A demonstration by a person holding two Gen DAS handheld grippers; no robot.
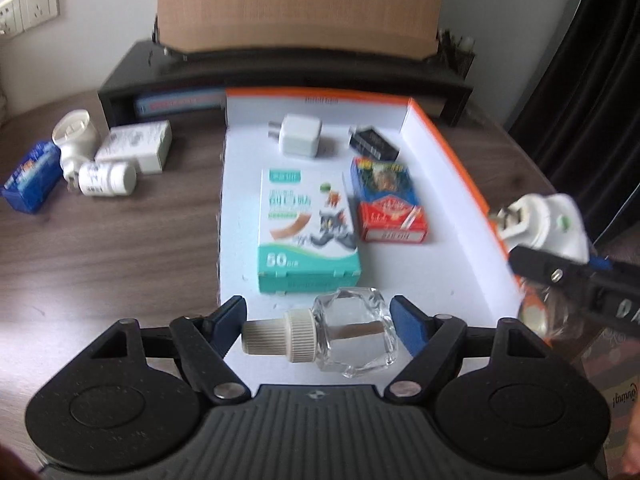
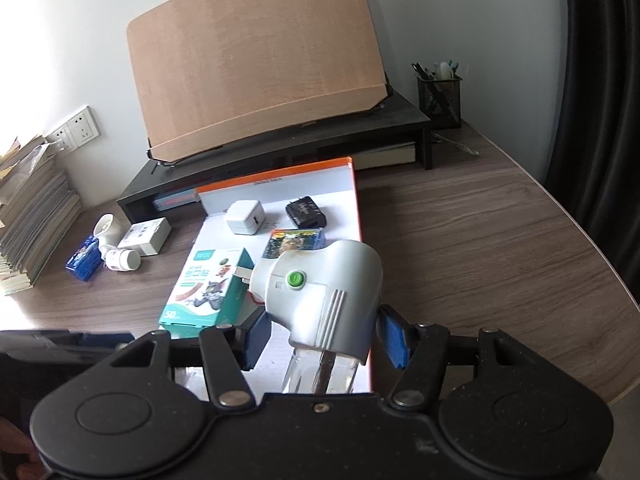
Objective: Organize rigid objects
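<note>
One readable label: "50" on teal plaster box (image 1: 308, 236), frame centre. L gripper (image 1: 320, 322) open round glass bottle (image 1: 352, 332), not gripping; R gripper (image 2: 324, 336) grips white plug-in heater (image 2: 324, 300).

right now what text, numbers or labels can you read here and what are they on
"50" on the teal band of the plaster box, with a cartoon cat; its larger characters are too blurred.
Red and blue card box: white label print, unreadable.
Orange-rimmed tray: rim print, too blurred.
White carton, pill bottle and blue box: too small.
Green button on the white plug-in: mark unclear.
</note>
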